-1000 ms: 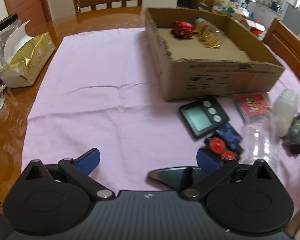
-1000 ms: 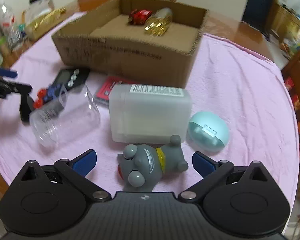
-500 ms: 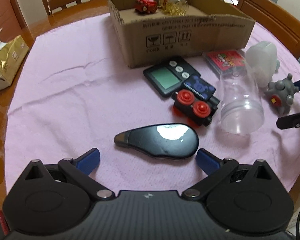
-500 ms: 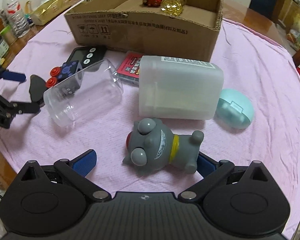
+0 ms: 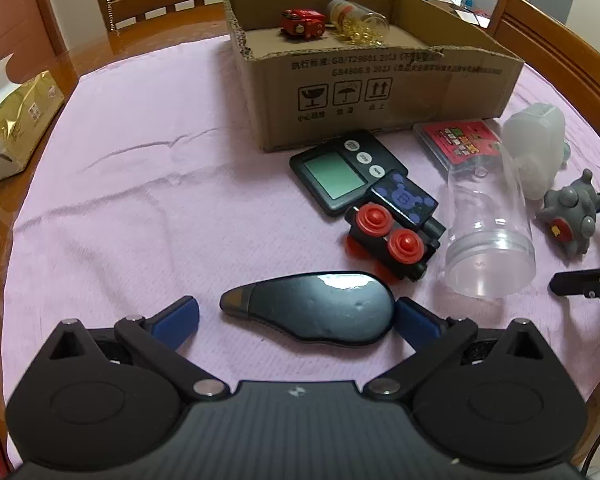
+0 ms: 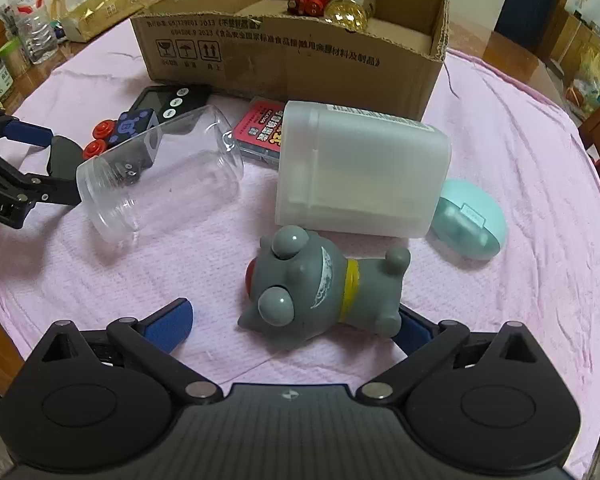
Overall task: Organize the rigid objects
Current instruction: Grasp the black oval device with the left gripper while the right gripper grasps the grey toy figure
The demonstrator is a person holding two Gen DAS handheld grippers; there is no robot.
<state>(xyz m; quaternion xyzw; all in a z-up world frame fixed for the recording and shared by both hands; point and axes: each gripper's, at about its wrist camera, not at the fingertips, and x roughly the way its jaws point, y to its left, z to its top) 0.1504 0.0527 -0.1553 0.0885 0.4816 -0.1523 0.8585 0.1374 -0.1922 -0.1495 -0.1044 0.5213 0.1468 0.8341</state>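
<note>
I am holding a gripper in each hand, low over a table covered by a pink cloth (image 5: 140,184). At the far side of the cloth sits an open cardboard box (image 5: 380,80), and inside it lie a red toy car (image 5: 303,24) and a small bottle of gold beads (image 5: 358,20) on its side. My left gripper (image 5: 296,314) points forward toward the box with its blue-tipped fingers spread wide — released, gripping nothing — and a dark teardrop-shaped gadget (image 5: 312,306) lies flat on the cloth between them, its broad end just beside the right finger. My right gripper (image 6: 292,320) is also spread wide and holds nothing; a grey toy figure (image 6: 320,284) with bulging eyes and a yellow collar lies on its side between the fingers, its rear end at the right finger. Beyond the figure, a frosted white container (image 6: 360,172) lies on its side, with a clear plastic jar (image 6: 160,172) tipped over to its left, a mint-green oval case (image 6: 472,220) to its right, and a red card pack (image 6: 260,132) partly behind it. Near the jar lie a black digital timer (image 5: 344,170) and a small black toy with red wheels (image 5: 392,236).
</note>
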